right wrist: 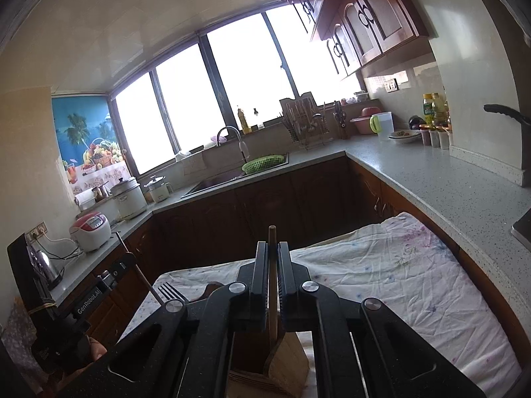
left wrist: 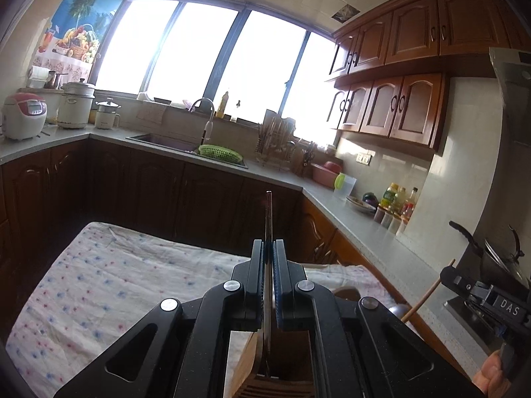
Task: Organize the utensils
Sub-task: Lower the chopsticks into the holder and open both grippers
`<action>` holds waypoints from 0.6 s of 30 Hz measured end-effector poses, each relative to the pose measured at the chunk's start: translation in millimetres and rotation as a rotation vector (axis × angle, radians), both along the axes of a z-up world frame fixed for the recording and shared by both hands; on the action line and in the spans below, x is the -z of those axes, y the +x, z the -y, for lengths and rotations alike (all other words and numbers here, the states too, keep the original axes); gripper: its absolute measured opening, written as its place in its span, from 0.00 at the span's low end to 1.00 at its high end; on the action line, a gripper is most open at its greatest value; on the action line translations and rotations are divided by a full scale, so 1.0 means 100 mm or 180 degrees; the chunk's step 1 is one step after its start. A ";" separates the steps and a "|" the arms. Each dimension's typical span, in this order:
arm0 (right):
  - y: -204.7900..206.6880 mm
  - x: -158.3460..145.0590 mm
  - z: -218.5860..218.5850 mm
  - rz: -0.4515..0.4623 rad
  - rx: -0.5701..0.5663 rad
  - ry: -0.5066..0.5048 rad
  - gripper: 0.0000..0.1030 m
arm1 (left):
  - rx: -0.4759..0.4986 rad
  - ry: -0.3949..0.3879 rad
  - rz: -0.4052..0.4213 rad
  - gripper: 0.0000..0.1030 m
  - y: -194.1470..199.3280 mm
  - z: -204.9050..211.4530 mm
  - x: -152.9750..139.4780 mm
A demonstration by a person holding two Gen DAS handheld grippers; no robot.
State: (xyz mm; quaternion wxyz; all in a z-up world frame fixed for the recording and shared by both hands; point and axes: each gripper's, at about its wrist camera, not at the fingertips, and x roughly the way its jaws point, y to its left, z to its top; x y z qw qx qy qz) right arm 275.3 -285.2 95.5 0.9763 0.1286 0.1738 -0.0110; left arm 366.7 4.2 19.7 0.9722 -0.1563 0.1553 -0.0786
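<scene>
1. My left gripper [left wrist: 269, 243] is clamped on a thin flat metal utensil [left wrist: 268, 212], which I see edge-on. In the right wrist view a fork head [right wrist: 169, 291] shows beside the left gripper body, so I judge it is a fork, held with the handle up.
2. Below it, at the bottom of the left wrist view, stands a wooden holder [left wrist: 252, 361] on the table with the flowered cloth [left wrist: 99, 282]. The lower end of the utensil is hidden by the gripper frame, so I cannot tell if it is already in a slot.
3. My right gripper [right wrist: 272, 248] is closed on a round wooden handle [right wrist: 272, 242], and a wooden spatula blade [right wrist: 287, 361] hangs down over the same holder.
4. Risk: both utensils go toward one small holder. If I lower them together, the grippers can hit each other, or one utensil can catch the rim and tip the holder.
5. Risk: the fork is held on its thin edge only, so it can turn or slip when its end touches the wood.
6. The left wrist view shows the right gripper only at the far edge, with its wooden stick. The right wrist view shows the fork tines and the spatula blade, which the left wrist view hides.
</scene>
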 end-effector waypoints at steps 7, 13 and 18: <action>0.02 0.12 0.00 -0.0098 0.0028 -0.0012 0.05 | 0.0058 0.0043 -0.0163 0.04 0.15 -0.02 0.02; 0.03 0.10 0.01 -0.0141 0.0039 0.0013 0.05 | 0.0075 0.0074 -0.0171 0.04 0.14 -0.14 -0.17; 0.04 0.10 0.03 -0.0201 0.0036 0.0074 0.10 | 0.0086 0.0072 -0.0212 0.04 0.09 -0.19 -0.15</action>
